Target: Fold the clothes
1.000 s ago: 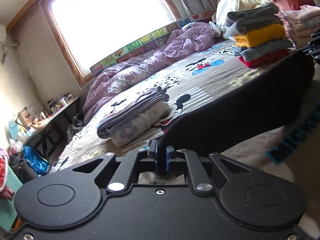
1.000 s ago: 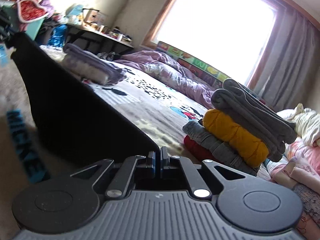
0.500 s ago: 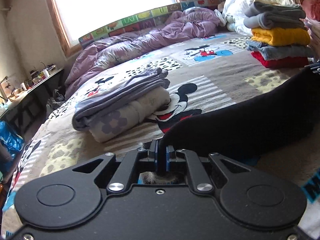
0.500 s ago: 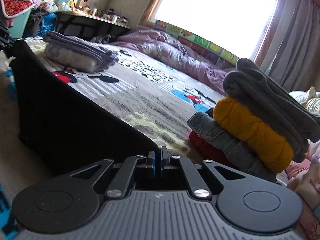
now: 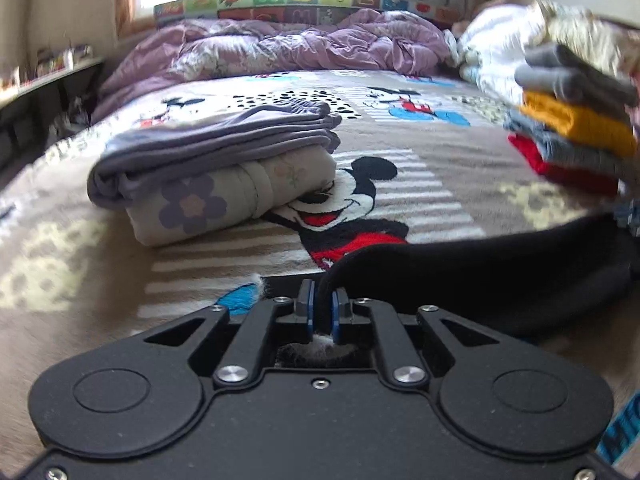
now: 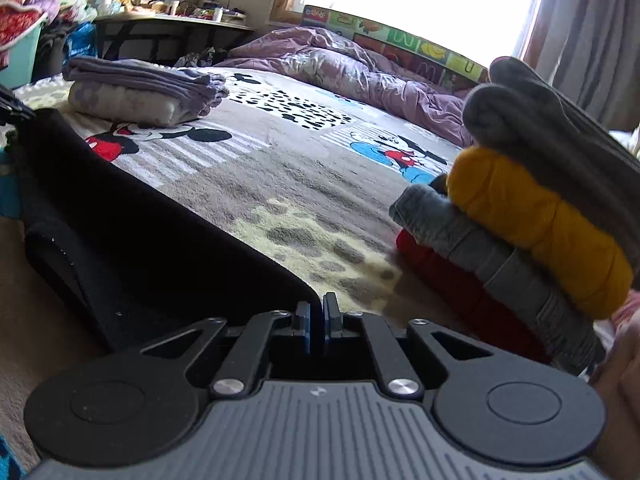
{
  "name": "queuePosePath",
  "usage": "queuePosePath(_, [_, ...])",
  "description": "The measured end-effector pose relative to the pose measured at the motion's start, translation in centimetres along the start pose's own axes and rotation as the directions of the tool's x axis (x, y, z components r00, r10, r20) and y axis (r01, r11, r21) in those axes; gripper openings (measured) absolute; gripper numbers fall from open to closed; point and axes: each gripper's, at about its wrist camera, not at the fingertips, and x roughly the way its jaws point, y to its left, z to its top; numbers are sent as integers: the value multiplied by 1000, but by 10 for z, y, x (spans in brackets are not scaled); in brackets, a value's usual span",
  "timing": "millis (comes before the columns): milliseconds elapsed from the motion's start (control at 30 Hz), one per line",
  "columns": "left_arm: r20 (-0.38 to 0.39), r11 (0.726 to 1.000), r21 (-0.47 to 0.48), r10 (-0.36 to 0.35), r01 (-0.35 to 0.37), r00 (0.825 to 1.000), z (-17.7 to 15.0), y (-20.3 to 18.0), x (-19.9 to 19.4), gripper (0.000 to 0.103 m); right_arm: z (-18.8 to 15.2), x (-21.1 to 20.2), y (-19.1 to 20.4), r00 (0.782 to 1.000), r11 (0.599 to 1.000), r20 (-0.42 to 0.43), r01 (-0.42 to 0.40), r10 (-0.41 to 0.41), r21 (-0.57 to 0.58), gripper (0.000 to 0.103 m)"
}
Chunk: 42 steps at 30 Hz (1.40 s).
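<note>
So at about 10 o'clock in the left wrist view there's a folded stack of lilac and floral-print bedding [image 5: 216,164] sitting on the cartoon-mouse patterned fleece blanket [image 5: 400,152] that covers the bed, with a rumpled purple quilt [image 5: 288,44] bunched up at 12 o'clock along the far edge. Down at 6 o'clock the left gripper [image 5: 323,314] has its blue pads pinched tight on the edge of the soft black garment [image 5: 492,276], which runs off toward 3 o'clock and lies low across the blanket. Up at 2 o'clock there's a neat stack of folded grey, mustard-yellow and red clothes [image 5: 576,128]. In the right wrist view the same black garment sweeps from 9 o'clock down to the middle, ending right at the right gripper [image 6: 316,322], and that one's a bit different: a thin gap shows between its pads, and I honestly can't tell if any cloth is still caught in there. The folded stack sits close by at 3 o'clock.
</note>
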Motion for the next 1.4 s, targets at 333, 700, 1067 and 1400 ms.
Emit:
queuePosePath(333, [93, 934, -331, -109, 134, 990, -4, 53, -11, 32, -7, 4, -24, 995, 978, 25, -102, 99, 180, 9])
queuePosePath(700, [73, 933, -336, -111, 130, 991, -6, 55, -7, 32, -6, 0, -31, 991, 967, 37, -133, 128, 218, 13])
queuePosePath(1067, [62, 915, -400, -35, 57, 997, -5, 63, 0, 2, -12, 0, -43, 984, 935, 61, -179, 168, 305, 12])
queuePosePath(1400, [72, 940, -337, -25, 48, 997, 3, 58, -24, 28, -9, -3, -42, 984, 947, 89, -175, 157, 270, 34])
